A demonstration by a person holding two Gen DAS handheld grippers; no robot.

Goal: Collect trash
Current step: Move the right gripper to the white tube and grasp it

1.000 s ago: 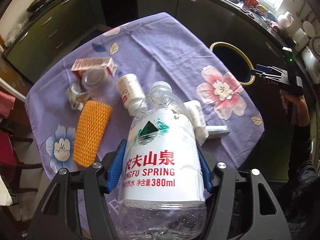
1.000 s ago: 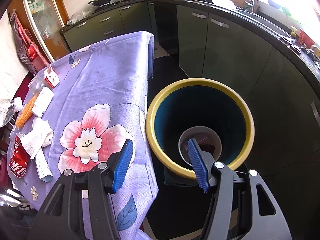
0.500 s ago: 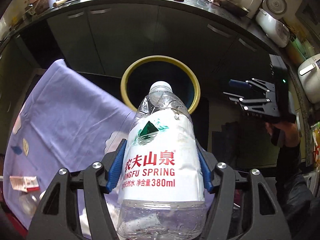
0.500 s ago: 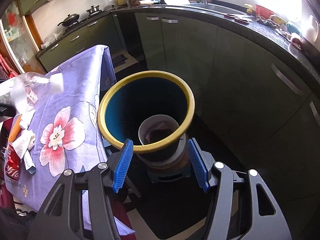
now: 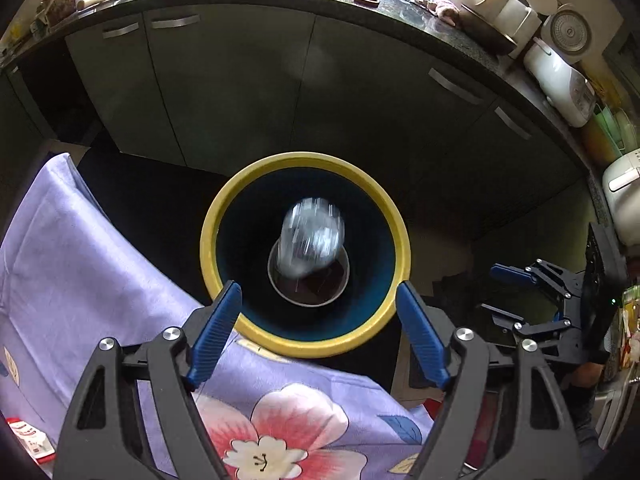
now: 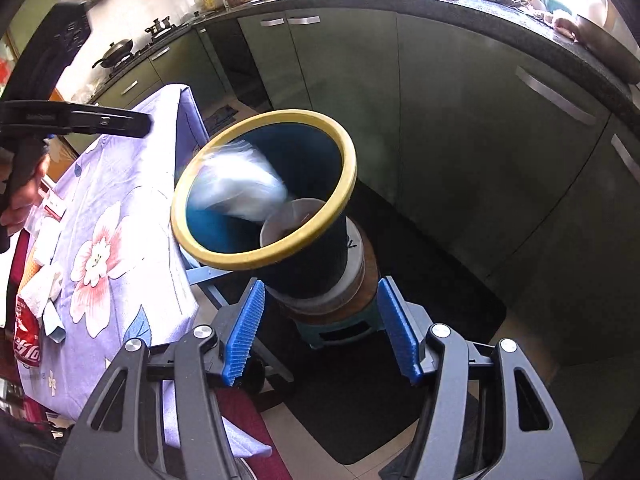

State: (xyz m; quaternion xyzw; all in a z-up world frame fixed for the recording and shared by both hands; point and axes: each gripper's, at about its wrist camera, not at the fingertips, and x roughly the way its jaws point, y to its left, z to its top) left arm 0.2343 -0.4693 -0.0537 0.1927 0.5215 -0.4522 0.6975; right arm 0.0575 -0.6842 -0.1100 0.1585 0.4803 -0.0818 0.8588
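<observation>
Kitchen: dark green cabinets (image 5: 240, 92) curve round the top of both views under a cluttered black countertop (image 6: 520, 20).
Left gripper (image 5: 320, 336): bottom centre of the left wrist view, and its jaws have just been opening. They stand wide, blue pads (image 5: 216, 336) bare, nothing between them.
Tablecloth (image 5: 80, 280): purple with pink flowers, lower left of the left wrist view, running under the left gripper to the edge beside the bin.
Right gripper (image 6: 322, 330): bottom centre of the right wrist view, jaws parted about halfway, empty, over the floor by the bin's base.
Leftover trash: a red can (image 6: 26, 344) and crumpled white paper (image 6: 40, 284) lie on the cloth at the left edge of the right wrist view.
Bin (image 5: 248, 332): yellow-rimmed, dark inside, centre frame just beyond the left pads; in the right wrist view it stands on a stool, just beside the table edge.
Bottle (image 5: 312, 238): there it goes! A blurred clear plastic shape in mid-air inside the bin's mouth, free of both grippers, above a pale paper cup (image 5: 308, 300) at the bottom.
Person's hand (image 6: 24, 196): upper left of the right wrist view, gripping the left tool's handle.
</observation>
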